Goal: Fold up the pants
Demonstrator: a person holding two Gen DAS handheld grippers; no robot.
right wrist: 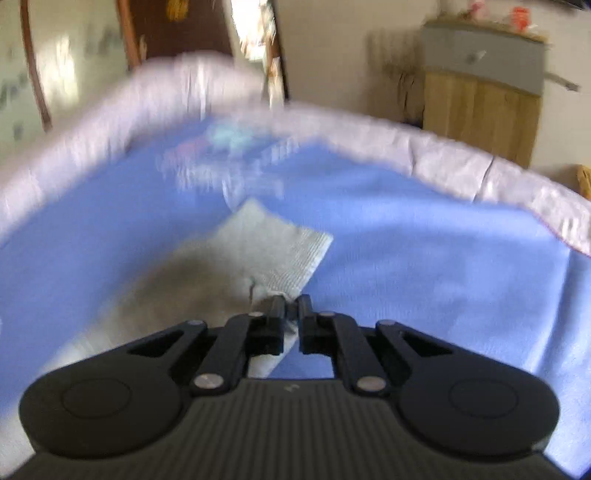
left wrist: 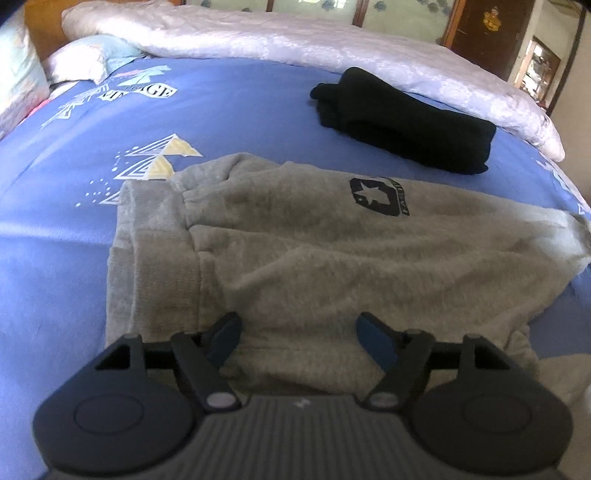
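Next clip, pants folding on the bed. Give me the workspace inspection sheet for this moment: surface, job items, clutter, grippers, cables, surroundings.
Surface: blue printed bedsheet, mostly flat.
Job's things: grey pants lie partly folded on the sheet, star logo up; a ribbed cuff shows in the blurred right wrist view.
Clutter: folded black garment behind the pants, apart from them; white quilt bunched along the far edge; pillows at the far left.
Grippers: left gripper open above the pants' near edge, gripping nothing; right gripper shut on grey fabric by the cuff.
Cables: nothing seen.
Surroundings: dark wooden door and a wooden cabinet beyond the bed.
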